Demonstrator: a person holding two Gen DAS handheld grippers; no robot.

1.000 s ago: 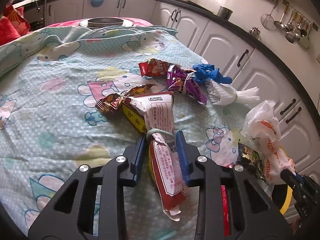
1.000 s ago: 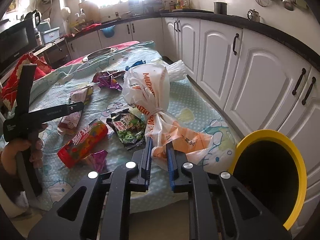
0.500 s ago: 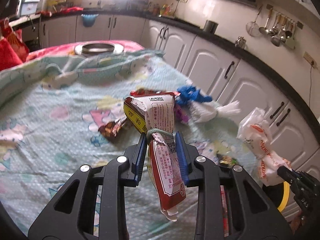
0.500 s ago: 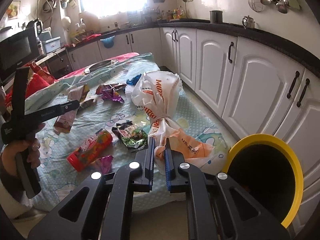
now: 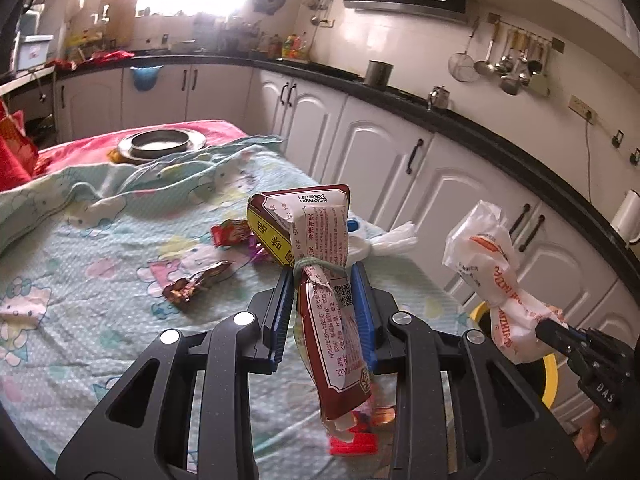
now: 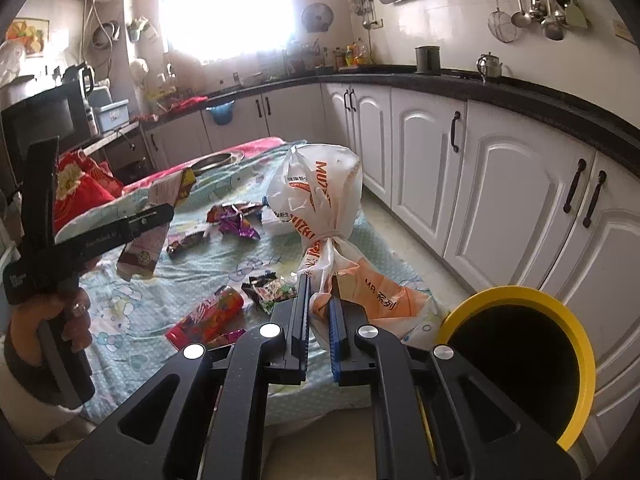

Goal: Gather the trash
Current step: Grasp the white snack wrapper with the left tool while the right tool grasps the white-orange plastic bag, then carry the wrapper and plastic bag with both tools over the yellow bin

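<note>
- Beside the bed, below and to the right of the right gripper (image 6: 318, 312), stands the round black bin with a yellow rim (image 6: 576, 320), mouth open upward.
- On the pale cartoon-print bedsheet (image 5: 100, 280), loose wrappers lie well apart from both grippers.
- Right gripper: clamped on the knotted white-and-orange plastic bag (image 6: 320, 200), long axis upright; judged nearer the bin.
- Left gripper (image 5: 322, 300): clamped on the tied maroon-and-white snack packet (image 5: 316, 248), upright, clear of the sheet.
</note>
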